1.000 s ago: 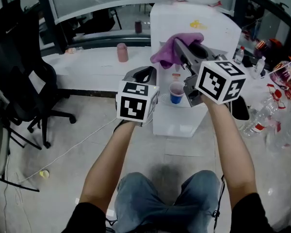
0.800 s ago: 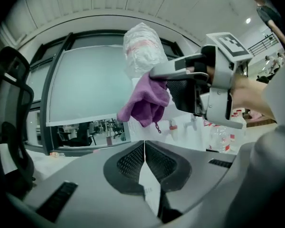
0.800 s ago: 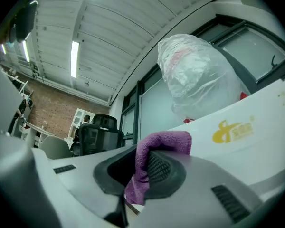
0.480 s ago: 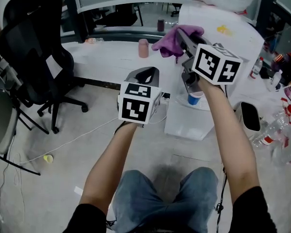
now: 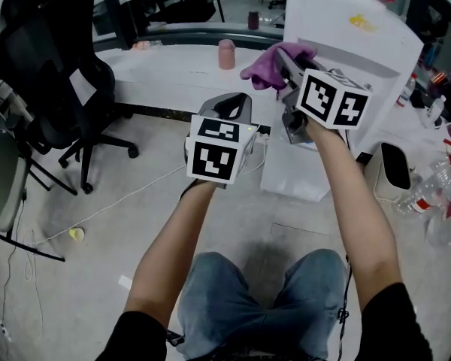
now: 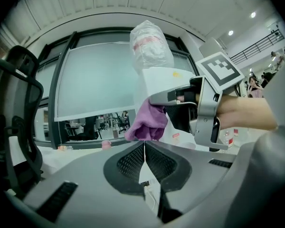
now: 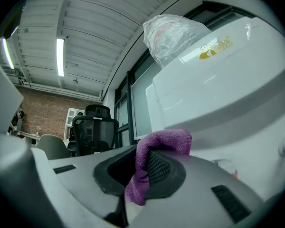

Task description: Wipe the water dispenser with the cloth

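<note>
You are holding your left gripper (image 5: 233,110) in the middle of the frame, with its jaws pressed together on nothing. Just past it, your right gripper (image 5: 283,57) is pinching the purple cloth (image 5: 264,70). The cloth is hanging close to the white water dispenser (image 5: 361,59) at the upper right.

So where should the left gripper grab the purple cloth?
Probably the loose bunch of cloth hanging past the right gripper's tips, coming in from the left. That part droops free; the rest is pinched in the right jaws. The left gripper is shut, so open it first.
</note>
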`<state>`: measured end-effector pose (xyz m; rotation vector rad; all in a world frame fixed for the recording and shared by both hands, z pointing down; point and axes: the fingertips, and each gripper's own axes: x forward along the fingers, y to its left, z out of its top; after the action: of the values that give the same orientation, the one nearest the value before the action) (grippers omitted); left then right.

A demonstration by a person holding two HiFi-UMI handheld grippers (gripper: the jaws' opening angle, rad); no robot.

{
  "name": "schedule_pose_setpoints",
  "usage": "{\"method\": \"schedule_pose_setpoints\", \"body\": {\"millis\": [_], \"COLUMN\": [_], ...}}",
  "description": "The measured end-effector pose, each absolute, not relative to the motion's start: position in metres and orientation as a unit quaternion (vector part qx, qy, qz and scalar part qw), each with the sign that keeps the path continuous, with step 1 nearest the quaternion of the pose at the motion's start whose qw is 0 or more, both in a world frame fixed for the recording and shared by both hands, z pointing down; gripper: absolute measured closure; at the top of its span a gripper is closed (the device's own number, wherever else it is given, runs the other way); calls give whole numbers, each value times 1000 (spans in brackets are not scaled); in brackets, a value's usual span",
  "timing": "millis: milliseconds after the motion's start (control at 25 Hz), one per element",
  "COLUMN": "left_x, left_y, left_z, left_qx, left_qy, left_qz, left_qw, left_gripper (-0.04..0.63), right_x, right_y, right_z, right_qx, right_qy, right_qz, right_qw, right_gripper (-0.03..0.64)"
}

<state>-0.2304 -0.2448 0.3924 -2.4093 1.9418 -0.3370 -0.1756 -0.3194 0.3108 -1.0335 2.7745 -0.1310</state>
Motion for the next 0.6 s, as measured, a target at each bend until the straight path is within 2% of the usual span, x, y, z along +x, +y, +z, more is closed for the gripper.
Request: {"method": "schedule_pose_setpoints", "body": {"millis": [600], "left_x": [-236], "left_y": [-247], "left_z": [463], "left_qx": [-777], "left_qy": [616], "left_qz": [-124], "left_qw": [-22], "left_gripper": [568], "right_x": [-187], "right_y": [-318], "right_z": [419], "right_qx": [-356], "right_qy": [930], "right_qz": [-81], "right_qw": [34], "right_gripper": [577]}}
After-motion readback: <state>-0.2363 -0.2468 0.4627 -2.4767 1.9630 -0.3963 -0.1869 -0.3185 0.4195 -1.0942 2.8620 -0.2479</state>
